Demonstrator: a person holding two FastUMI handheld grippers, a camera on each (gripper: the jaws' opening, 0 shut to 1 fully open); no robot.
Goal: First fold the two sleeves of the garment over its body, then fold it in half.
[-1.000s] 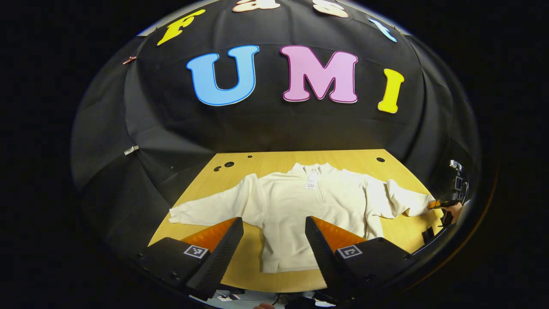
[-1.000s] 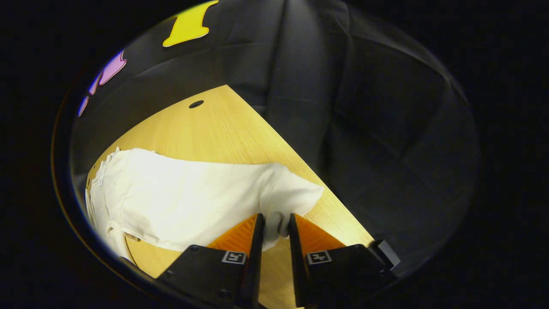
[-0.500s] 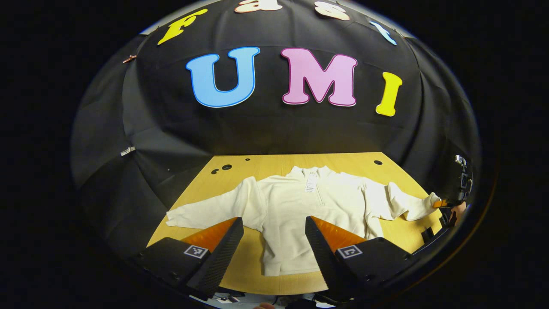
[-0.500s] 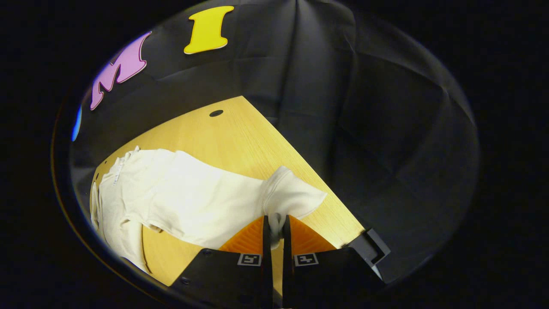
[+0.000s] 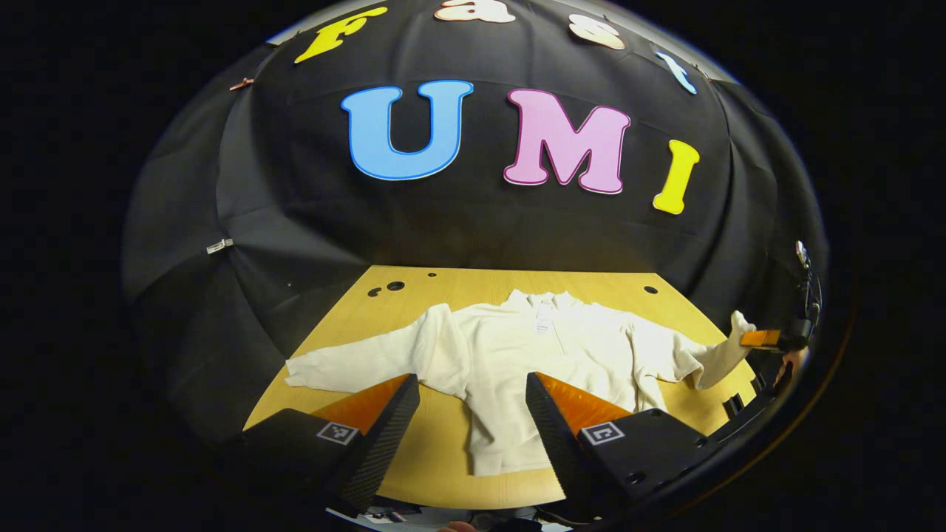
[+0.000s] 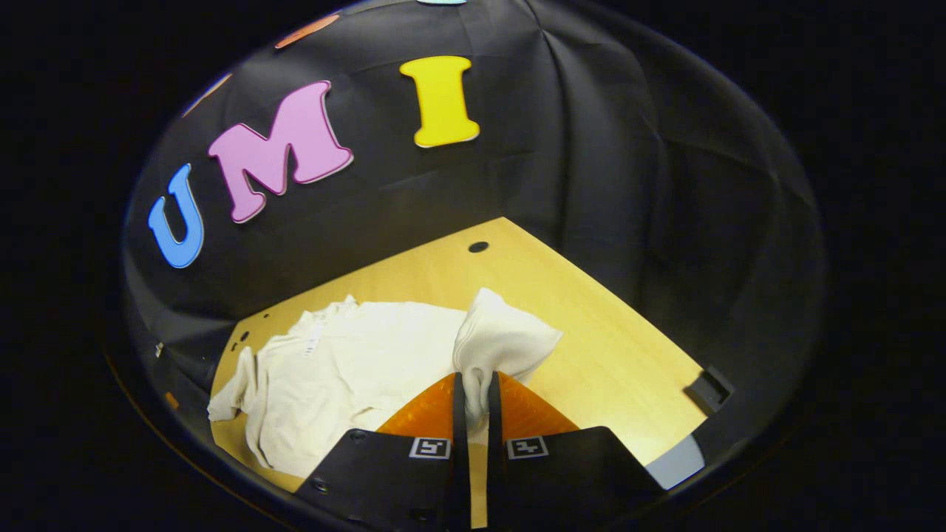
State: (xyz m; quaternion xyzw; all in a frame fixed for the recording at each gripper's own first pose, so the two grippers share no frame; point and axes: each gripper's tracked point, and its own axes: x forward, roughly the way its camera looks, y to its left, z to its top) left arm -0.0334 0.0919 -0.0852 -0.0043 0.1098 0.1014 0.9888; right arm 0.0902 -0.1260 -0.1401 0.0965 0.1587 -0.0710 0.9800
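A cream long-sleeved garment (image 5: 532, 355) lies face up on the wooden table (image 5: 443, 473), collar toward the far wall. One sleeve (image 5: 347, 366) stretches flat to the left. The other sleeve's cuff (image 6: 502, 343) is raised off the table, pinched between the fingers of my right gripper (image 6: 473, 403), which is shut on it. In the left gripper view that right gripper (image 5: 768, 338) is at the far right, holding the lifted cuff (image 5: 728, 347). My left gripper (image 5: 473, 414) hangs open above the garment's lower hem, holding nothing.
The table has small round holes near its far corners (image 5: 395, 284) (image 6: 478, 246). Black cloth walls close in behind and on both sides. A dark bracket (image 6: 708, 389) sits at the table's right edge.
My right gripper closed fully on the sleeve cuff and lifted it off the table, swinging toward the garment's body. My left gripper stayed open and nearly still.
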